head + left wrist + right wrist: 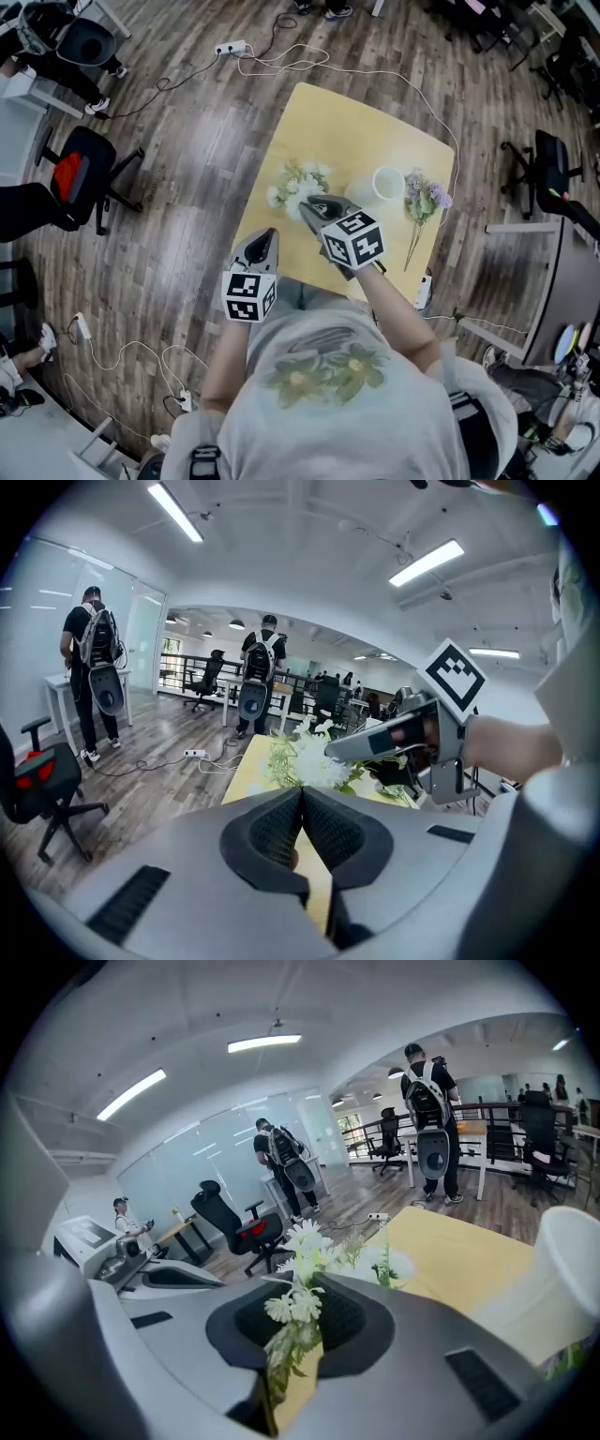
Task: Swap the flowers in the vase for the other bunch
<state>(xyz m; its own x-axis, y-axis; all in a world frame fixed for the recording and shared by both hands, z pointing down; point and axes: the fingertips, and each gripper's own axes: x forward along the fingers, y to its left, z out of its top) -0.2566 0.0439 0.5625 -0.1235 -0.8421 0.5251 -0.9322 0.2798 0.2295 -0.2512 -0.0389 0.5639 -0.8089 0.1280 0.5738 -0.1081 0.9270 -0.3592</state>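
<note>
A bunch of white flowers (294, 184) hangs low over the yellow table (347, 122), left of the empty white vase (387, 183). My right gripper (307, 205) is shut on its stems; in the right gripper view the white flowers (302, 1283) stick up between the pads of my right gripper (300, 1309), and the vase (555, 1265) stands close at the right. A purple bunch (424, 199) lies on the table right of the vase. My left gripper (266, 236) hovers at the table's near edge, shut and holding nothing; the left gripper view shows that gripper (302, 803) behind the white flowers (314, 761).
Black office chairs (84, 178) stand left of the table and another chair (553, 169) to the right. Cables and a power strip (230, 47) lie on the wooden floor beyond the table. People with backpacks (258, 672) stand further off among desks.
</note>
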